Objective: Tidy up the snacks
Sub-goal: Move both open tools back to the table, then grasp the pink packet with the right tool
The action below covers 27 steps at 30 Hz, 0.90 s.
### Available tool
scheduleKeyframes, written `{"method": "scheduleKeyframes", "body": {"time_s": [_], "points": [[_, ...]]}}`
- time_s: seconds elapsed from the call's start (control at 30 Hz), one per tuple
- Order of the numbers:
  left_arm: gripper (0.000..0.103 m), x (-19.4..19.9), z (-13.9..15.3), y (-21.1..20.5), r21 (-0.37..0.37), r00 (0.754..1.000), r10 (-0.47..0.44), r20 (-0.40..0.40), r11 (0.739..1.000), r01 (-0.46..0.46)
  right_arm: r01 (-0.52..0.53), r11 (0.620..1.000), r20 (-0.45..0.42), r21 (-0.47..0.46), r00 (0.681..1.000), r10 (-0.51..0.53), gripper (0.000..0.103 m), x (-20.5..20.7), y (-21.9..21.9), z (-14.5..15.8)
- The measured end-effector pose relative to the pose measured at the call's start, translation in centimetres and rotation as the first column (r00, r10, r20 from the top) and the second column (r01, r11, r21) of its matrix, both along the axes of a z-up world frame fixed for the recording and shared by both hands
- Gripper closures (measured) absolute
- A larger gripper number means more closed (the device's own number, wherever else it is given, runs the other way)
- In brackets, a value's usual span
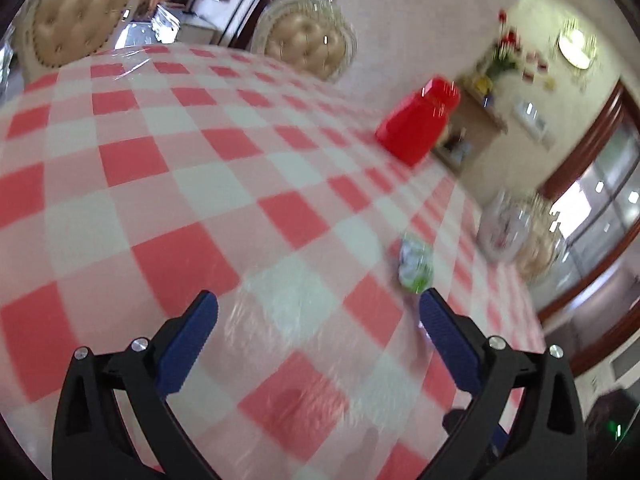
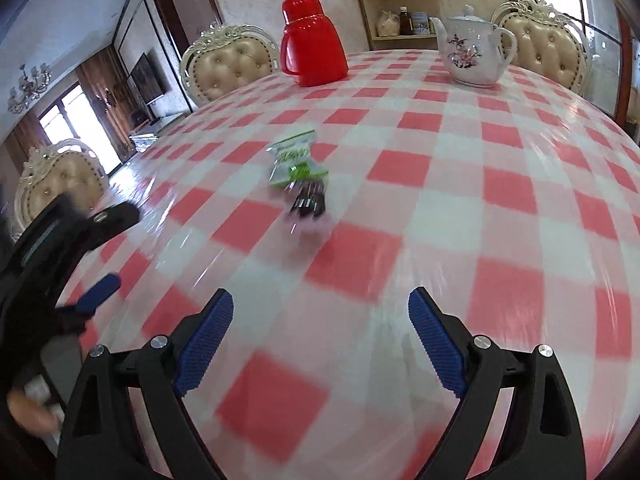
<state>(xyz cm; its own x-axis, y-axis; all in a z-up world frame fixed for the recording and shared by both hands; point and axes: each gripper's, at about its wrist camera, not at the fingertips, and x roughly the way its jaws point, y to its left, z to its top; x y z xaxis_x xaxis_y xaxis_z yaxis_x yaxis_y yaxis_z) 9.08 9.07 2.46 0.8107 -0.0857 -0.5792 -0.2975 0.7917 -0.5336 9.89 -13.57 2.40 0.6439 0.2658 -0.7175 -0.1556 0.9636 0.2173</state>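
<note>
I count two snack packets, one green-white (image 2: 294,156) and one dark (image 2: 308,202), touching on the checked tabletop (image 2: 460,208). Behind stand one red jug (image 2: 312,40) and one teapot (image 2: 474,50). My left gripper (image 1: 318,308) and right gripper (image 2: 320,306) have jaws wide, holding nothing.

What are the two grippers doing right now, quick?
Left gripper: open, holding nothing, above the tablecloth.
Right gripper: open, holding nothing; the snack packets lie ahead of it.
</note>
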Motion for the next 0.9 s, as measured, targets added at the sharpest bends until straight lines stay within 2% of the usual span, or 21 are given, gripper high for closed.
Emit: {"method": "scheduleKeyframes", "body": {"time_s": [0.07, 0.17, 0.23, 0.33, 0.4, 0.43, 0.47, 0.6, 0.67, 0.77, 0.8, 0.9], "points": [[0.002, 0.4, -0.1, 1.3, -0.059, 1.000, 0.003, 0.004, 0.998, -0.003, -0.003, 1.000, 0.002, -0.008, 1.000, 0.003, 0.016, 2.0, 0.4, -0.2], [0.002, -0.4, 0.3, 2.8, -0.072, 0.996, 0.083, 0.020, 0.994, -0.081, -0.012, 1.000, -0.009, -0.023, 1.000, 0.011, 0.016, 4.5, 1.4, -0.5], [0.002, -0.6, 0.2, 3.4, -0.085, 0.994, 0.107, 0.026, 0.991, -0.105, -0.020, 0.999, -0.008, -0.041, 1.000, 0.019, 0.016, 6.2, 2.3, -0.5], [0.002, -0.3, -0.3, 3.7, -0.109, 0.994, 0.106, -0.012, 0.988, -0.107, -0.029, 0.996, -0.035, -0.090, 0.999, 0.026, 0.018, 7.8, 3.5, -0.9], [0.002, -0.1, -0.4, 3.5, -0.115, 0.996, 0.082, -0.025, 0.990, -0.085, -0.040, 0.991, -0.053, -0.125, 0.998, 0.033, 0.027, 8.2, 4.1, -1.3], [0.002, -0.1, -0.3, 3.5, -0.107, 0.997, 0.078, -0.023, 0.991, -0.080, -0.048, 0.989, -0.058, -0.138, 0.997, 0.041, 0.042, 8.2, 4.2, -1.5], [0.002, -0.1, -0.2, 3.4, -0.097, 0.997, 0.076, -0.019, 0.992, -0.078, -0.064, 0.987, -0.060, -0.149, 0.997, 0.056, 0.064, 7.9, 4.3, -1.6], [0.002, -0.3, 0.2, 2.8, -0.046, 0.998, 0.057, -0.003, 0.997, -0.057, -0.073, 0.979, 0.010, -0.192, 0.997, 0.076, 0.066, 4.5, 3.4, -0.4], [0.002, -0.4, 0.4, 2.5, -0.035, 0.999, 0.041, -0.002, 0.999, -0.041, -0.064, 0.982, 0.060, -0.178, 0.995, 0.076, 0.103, 1.7, 1.8, 0.9], [0.002, -0.2, 0.7, 1.1, -0.004, 1.000, -0.017, 0.003, 1.000, 0.017, -0.032, 0.993, 0.111, -0.111, 0.993, 0.044, 0.103, -1.8, -1.5, 2.3], [0.002, -0.1, 0.8, 0.1, 0.034, 0.999, -0.048, 0.000, 0.998, 0.048, -0.024, 0.995, 0.122, -0.099, 0.992, 0.037, 0.103, -2.8, -2.6, 2.4], [0.002, 0.3, 1.1, -2.4, 0.115, 0.993, -0.114, -0.009, 0.987, 0.114, -0.042, 0.998, 0.083, -0.051, 0.995, 0.046, 0.103, -2.9, -4.5, 1.6]]}}
